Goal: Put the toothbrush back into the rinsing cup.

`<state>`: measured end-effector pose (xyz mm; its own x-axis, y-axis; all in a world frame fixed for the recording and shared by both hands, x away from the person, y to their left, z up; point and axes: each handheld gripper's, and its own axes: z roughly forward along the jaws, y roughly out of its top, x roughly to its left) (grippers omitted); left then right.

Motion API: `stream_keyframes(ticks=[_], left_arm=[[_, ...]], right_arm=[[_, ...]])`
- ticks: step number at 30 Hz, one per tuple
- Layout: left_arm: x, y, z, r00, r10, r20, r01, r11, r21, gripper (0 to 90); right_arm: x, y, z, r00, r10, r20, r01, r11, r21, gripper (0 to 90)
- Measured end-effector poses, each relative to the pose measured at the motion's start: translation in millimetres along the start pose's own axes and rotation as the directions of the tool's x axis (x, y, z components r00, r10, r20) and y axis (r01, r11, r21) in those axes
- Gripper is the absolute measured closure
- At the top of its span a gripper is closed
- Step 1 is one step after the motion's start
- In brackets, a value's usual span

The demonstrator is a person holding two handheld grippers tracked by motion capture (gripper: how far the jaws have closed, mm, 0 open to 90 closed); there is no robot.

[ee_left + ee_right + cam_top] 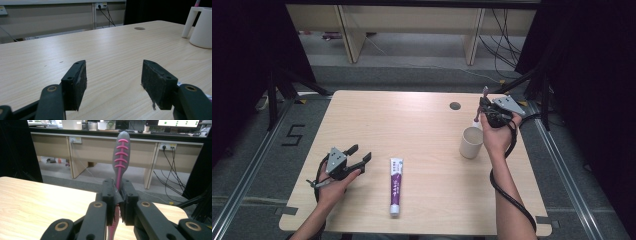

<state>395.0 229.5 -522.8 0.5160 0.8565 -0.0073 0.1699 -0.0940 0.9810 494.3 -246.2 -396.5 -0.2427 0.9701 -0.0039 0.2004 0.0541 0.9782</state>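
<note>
My right gripper (118,195) is shut on a pink and grey toothbrush (120,152), whose ribbed handle sticks up above the jaws. From above, this right gripper (486,107) is held over the table's right side with the toothbrush (485,93), just behind a white mug (471,142). Near the table's left front, my left gripper (360,153) rests low and open with nothing between its pads. In its own view the left gripper (113,80) points across bare wood toward the mug (202,28). A white and purple toothpaste tube (395,184) lies flat to the right of the left gripper.
A round cable hole (455,106) sits near the table's far edge. Desks and trailing cables stand beyond the table. Black stands and dark curtains flank both sides, and floor rails run along the table.
</note>
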Motion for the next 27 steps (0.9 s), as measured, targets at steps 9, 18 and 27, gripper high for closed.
stream_keyframes(ticks=[9, 18, 27], left_arm=[[0.0, -0.3, 1.0, 1.0, -0.006, 0.005, 0.006, 0.9999, -0.009, 36.9], [-0.2, 0.1, 0.0, 1.0, -0.006, 0.001, 0.006, 1.0, 0.003, 36.9], [-0.1, 0.1, 0.0, 1.0, -0.006, 0.002, 0.006, 1.0, 0.003, 36.9]], right_arm=[[1.0, -5.4, 1.4, 1.0, 0.004, 0.007, -0.004, 1.0, 0.024, 83.8], [0.7, -11.3, 3.7, 1.0, 0.001, 0.006, -0.001, 0.999, 0.046, 83.8], [-1.2, -16.2, 6.7, 1.0, -0.006, -0.001, 0.006, 0.998, 0.059, 83.8]])
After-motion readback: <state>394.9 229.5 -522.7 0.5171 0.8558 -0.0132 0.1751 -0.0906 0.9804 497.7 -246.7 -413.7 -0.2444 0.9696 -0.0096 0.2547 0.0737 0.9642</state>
